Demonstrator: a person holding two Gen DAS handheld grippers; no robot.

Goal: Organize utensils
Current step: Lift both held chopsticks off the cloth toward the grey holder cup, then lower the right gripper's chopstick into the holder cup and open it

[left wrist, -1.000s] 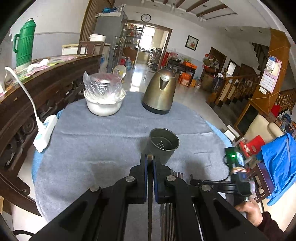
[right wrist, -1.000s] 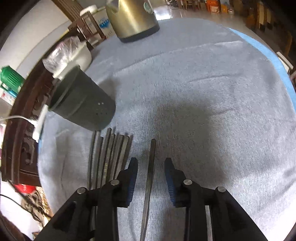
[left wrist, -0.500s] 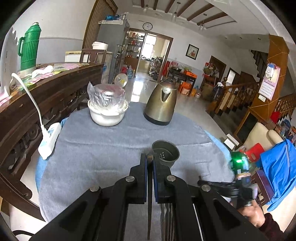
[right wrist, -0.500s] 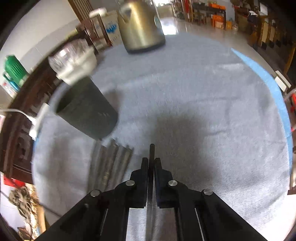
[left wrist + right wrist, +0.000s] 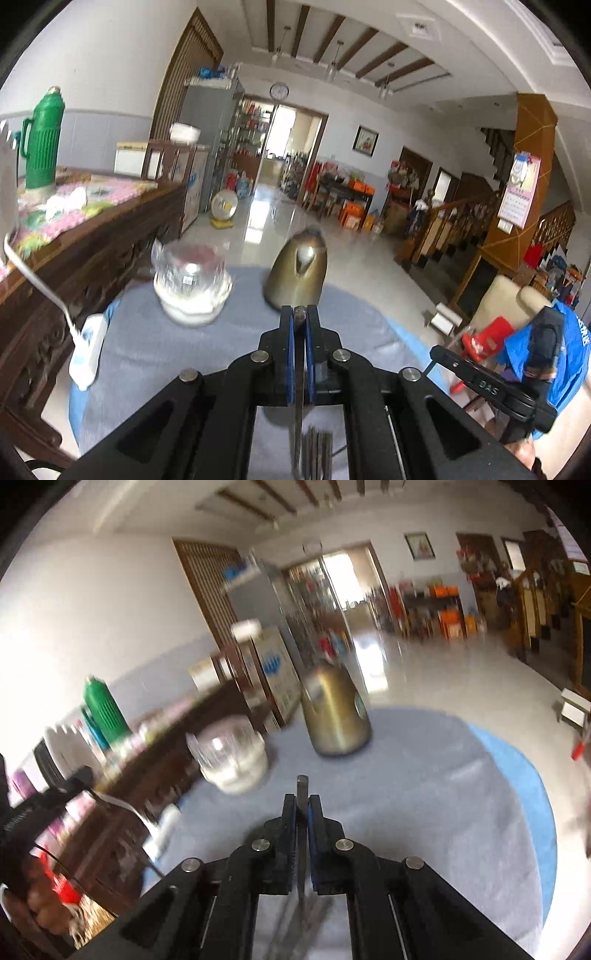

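In the left wrist view my left gripper (image 5: 299, 318) is shut on a thin dark chopstick (image 5: 298, 424), raised above the grey cloth table (image 5: 166, 354). Several more dark chopsticks (image 5: 318, 448) lie side by side on the cloth below it. In the right wrist view my right gripper (image 5: 302, 806) is shut on another dark chopstick (image 5: 302, 786), whose tip sticks out past the fingers, also held above the table (image 5: 424, 794). The dark utensil holder shows in neither view. The other gripper's body (image 5: 480, 380) sits low right in the left view.
A brass kettle (image 5: 299, 273) and a white bowl under plastic wrap (image 5: 192, 284) stand at the table's far side. A white power strip (image 5: 86, 354) lies at the left edge by a dark wooden sideboard (image 5: 74, 254). A person's hand (image 5: 40, 901) shows at lower left.
The right gripper shut on the single chopstick and lifted it off the cloth. Both grippers rose and tipped up, so the dark holder dropped out of both views.
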